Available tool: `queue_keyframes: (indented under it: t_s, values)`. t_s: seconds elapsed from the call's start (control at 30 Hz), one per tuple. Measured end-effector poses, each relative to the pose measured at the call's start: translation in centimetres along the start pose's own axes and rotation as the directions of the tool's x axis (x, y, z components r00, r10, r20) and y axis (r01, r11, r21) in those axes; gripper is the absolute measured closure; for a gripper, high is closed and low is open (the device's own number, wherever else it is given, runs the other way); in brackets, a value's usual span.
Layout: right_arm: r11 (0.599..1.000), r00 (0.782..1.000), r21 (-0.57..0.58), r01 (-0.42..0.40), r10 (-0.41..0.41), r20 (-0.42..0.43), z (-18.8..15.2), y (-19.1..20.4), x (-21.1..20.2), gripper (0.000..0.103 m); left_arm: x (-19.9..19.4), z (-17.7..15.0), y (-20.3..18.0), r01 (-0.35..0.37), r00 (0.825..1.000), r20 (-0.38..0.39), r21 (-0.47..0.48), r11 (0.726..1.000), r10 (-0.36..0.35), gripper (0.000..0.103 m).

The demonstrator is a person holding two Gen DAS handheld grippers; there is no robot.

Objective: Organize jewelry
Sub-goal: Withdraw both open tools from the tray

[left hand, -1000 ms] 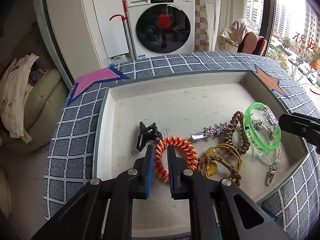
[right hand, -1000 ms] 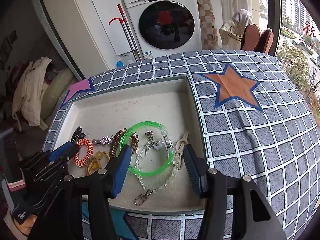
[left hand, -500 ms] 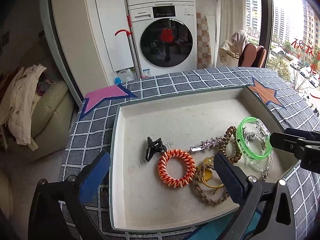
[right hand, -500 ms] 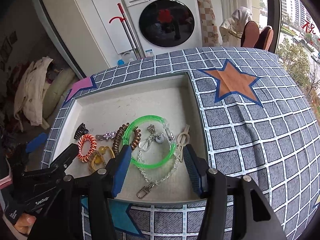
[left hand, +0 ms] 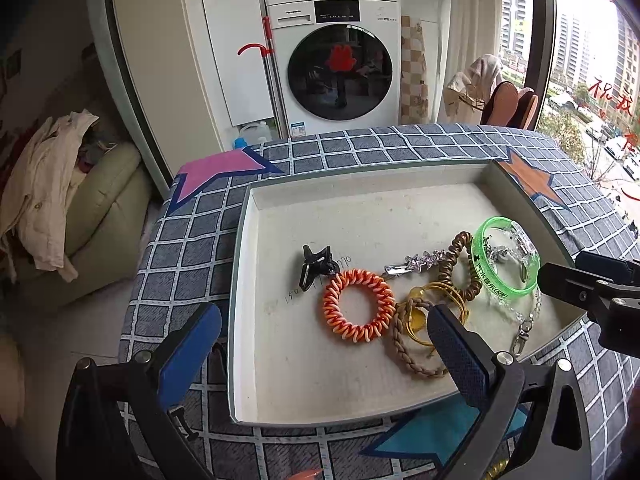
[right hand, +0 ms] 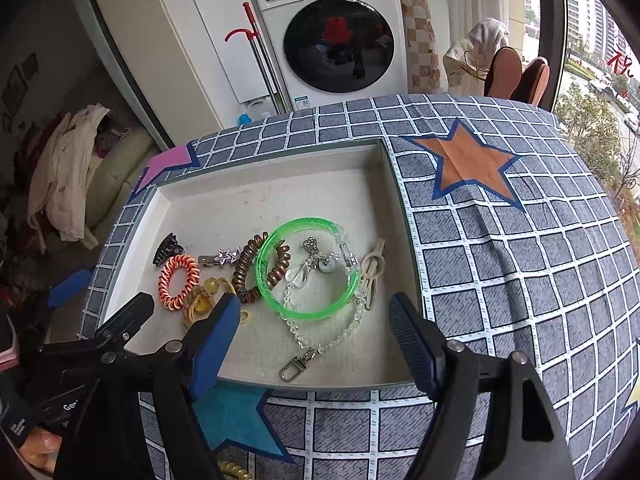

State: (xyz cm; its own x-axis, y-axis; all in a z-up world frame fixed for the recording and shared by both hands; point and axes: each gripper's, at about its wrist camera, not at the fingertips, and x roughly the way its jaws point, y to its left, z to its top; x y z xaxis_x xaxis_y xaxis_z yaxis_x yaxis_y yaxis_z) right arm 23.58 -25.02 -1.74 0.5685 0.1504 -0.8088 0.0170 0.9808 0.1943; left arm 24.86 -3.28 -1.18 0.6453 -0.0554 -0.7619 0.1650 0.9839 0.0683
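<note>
A shallow white tray (left hand: 256,216) (right hand: 168,196) on the checked tablecloth holds the jewelry. An orange spiral hair tie (left hand: 357,305) (right hand: 179,276) lies beside a black claw clip (left hand: 314,264) (right hand: 164,249), a silver star clip (left hand: 420,261) (right hand: 224,257), a brown coil tie (left hand: 454,264) (right hand: 248,268), a gold bangle with a braided cord (left hand: 416,344), a green bangle (left hand: 502,262) (right hand: 308,268), a crystal bead chain (right hand: 320,340) and a beige clip (right hand: 374,268). My left gripper (left hand: 320,344) is open and empty above the tray's near edge. My right gripper (right hand: 316,344) is open and empty above the bead chain.
The tablecloth (right hand: 500,248) has orange, pink and blue stars. A washing machine (left hand: 340,68) stands behind the table, a cream sofa with clothes (left hand: 60,184) at the left, chairs (right hand: 516,76) by the window at the right.
My left gripper let go of the orange hair tie, opened wide and drew back and up. The right gripper opened wider and pulled back slightly.
</note>
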Motion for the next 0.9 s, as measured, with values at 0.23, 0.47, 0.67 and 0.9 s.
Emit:
queue_keyframes:
  t_s: [0.23, 0.47, 0.67, 0.9]
  values:
    - [0.999, 1.000, -0.027, 0.024, -0.024, 0.018, -0.8, 0.6, -0.9, 0.013, -1.6, -1.0, -0.1, 0.002, 1.000, 0.015, -0.003, 1.000, -0.002, 0.000]
    - [0.999, 0.996, -0.039, 0.024, -0.020, 0.090, -2.3, 1.1, -2.9, 0.000, -3.5, -2.4, -0.2, 0.001, 0.999, 0.045, -0.023, 1.000, 0.000, 0.000]
    - [0.997, 0.986, -0.054, 0.058, -0.049, 0.157, -3.8, 1.5, -4.9, 0.000, -5.2, -4.0, 0.0, -0.002, 0.997, 0.072, -0.054, 0.999, 0.006, 0.000]
    - [0.995, 0.973, -0.058, 0.085, -0.071, 0.221, -6.1, 1.7, -7.1, 0.000, -7.3, -6.1, 0.6, -0.052, 0.990, 0.127, -0.089, 0.995, 0.063, 0.000]
